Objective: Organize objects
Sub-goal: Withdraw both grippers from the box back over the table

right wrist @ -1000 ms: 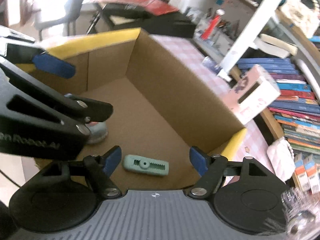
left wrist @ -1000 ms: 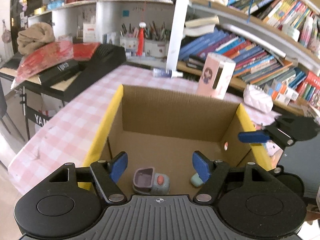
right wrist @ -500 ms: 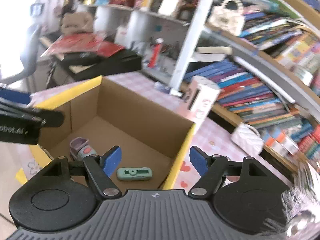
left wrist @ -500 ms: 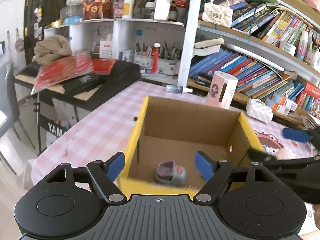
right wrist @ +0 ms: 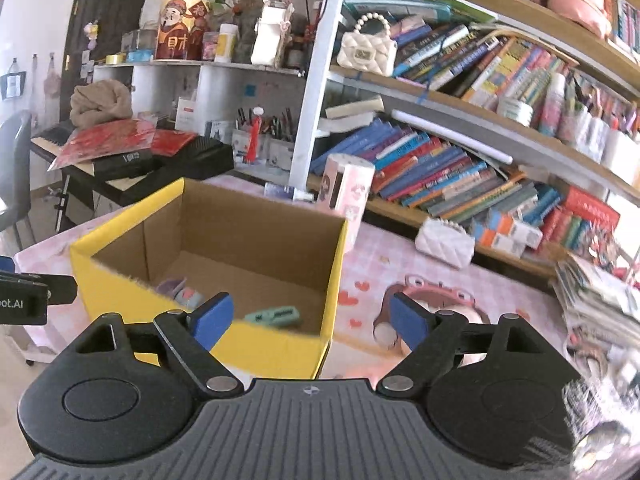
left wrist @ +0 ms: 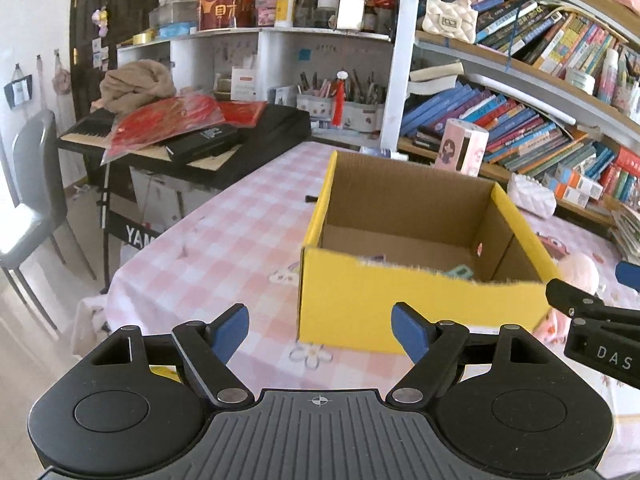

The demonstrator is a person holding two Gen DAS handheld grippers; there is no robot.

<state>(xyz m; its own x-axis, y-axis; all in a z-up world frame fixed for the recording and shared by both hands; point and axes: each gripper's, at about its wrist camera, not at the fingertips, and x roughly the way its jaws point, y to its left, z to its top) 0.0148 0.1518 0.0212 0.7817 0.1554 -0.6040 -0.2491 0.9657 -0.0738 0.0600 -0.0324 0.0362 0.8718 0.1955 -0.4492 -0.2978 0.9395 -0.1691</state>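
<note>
both my grippers, left [left wrist: 320, 326] and right [right wrist: 308, 316], have just been opening; each is spread wide, holding nothing. the green clip [right wrist: 274, 315] and purple toy [right wrist: 180, 291] lie in the yellow box [right wrist: 280, 350], so i judge those stowed; anything left i can't tell.

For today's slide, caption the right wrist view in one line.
Open right gripper before a yellow cardboard box holding a mint-green plastic clip and a purple-grey toy.
</note>
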